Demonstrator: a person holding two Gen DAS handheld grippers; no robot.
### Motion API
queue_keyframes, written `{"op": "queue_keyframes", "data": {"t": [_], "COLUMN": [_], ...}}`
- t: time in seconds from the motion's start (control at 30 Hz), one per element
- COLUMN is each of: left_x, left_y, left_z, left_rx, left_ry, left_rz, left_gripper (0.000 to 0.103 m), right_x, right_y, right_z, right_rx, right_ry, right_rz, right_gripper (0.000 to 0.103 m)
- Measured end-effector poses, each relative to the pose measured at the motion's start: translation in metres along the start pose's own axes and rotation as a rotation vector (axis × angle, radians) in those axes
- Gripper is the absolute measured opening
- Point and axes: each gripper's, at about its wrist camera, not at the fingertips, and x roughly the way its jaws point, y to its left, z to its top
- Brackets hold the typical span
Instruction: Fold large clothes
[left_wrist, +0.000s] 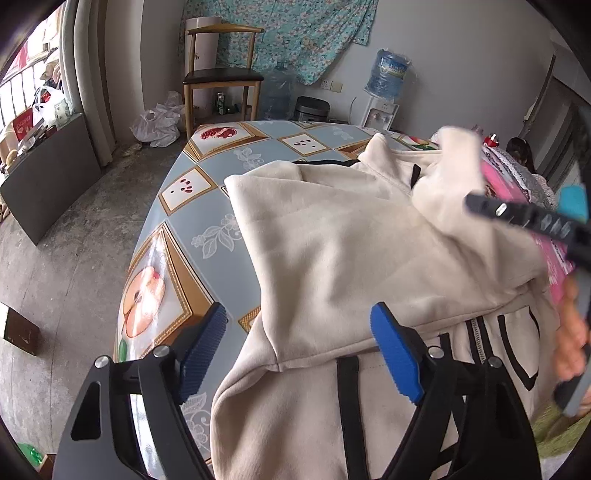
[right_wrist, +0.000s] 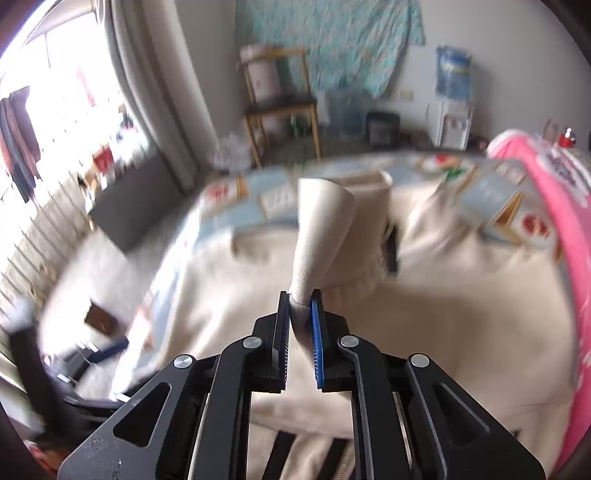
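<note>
Here, at the far left of the left wrist view, bare concrete floor (left_wrist: 55, 266) runs up to a wooden chair (left_wrist: 221, 74) against the wall. Next comes the table (left_wrist: 177, 206), covered in a blue-grey cloth printed with fruit pictures. The left gripper (left_wrist: 299, 350) hovers low over the table's near edge with its blue pads spread wide, grasping nothing; one finger is over the tablecloth and the other over the garment. The cream jacket (left_wrist: 343, 243) lies across the table's middle and right, its body doubled over, with black trim and a zipper showing along the near hem. Farther right, the right gripper (left_wrist: 476, 203) enters that view as a blurred black bar above the cloth, and a water dispenser (left_wrist: 384, 92) stands by the back wall.

In the right wrist view, much of it blurred, the right gripper (right_wrist: 301, 299) is clenched on a cream sleeve (right_wrist: 321, 229) of the jacket (right_wrist: 443, 314), which rises from between the pads as a lifted tube. A pink item (right_wrist: 554, 206) curves along the right edge.
</note>
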Motion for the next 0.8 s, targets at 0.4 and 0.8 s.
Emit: {"op": "queue_keyframes", "data": {"t": [0.4,0.8], "left_x": [0.021,0.098], "left_y": [0.001,-0.027], "left_z": [0.029,0.068], "left_rx": [-0.139,-0.182], "left_ry": [0.032,0.204], "left_rz": [-0.255,-0.215], "left_gripper": [0.065,0.044], "right_x": [-0.041,-0.072], "right_y": [-0.069,-0.167], "right_z": [-0.059,-0.125], "right_rx": [0.148,0.357], "right_ry": [0.017,0.004], "right_rz": [0.119,-0.027], "right_gripper": [0.063,0.063]}}
